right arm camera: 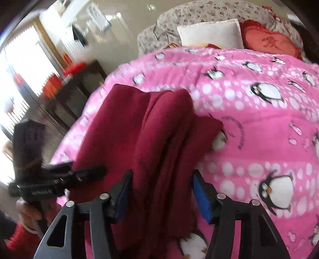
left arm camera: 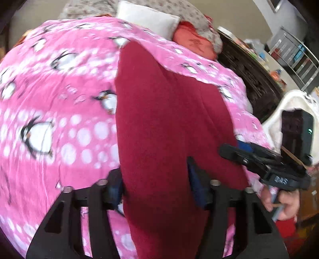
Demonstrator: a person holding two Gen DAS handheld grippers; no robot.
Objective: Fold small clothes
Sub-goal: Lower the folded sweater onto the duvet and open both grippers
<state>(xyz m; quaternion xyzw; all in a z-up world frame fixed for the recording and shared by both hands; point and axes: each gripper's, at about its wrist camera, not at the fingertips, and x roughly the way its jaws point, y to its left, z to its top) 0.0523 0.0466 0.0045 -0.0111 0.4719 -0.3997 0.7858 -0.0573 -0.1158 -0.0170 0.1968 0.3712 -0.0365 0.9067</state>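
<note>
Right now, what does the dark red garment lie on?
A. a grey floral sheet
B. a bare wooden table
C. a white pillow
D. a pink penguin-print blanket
D: the red garment is spread over the pink blanket with penguins; the white pillow and floral bedding sit farther back, apart from it.

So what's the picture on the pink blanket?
Black-and-white penguins and white dots on the pink blanket, clearest in the right wrist view.

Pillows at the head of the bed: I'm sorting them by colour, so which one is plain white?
The rectangular pillow is plain white; the red cushion to its right is heart-shaped with a mark on it.
</note>
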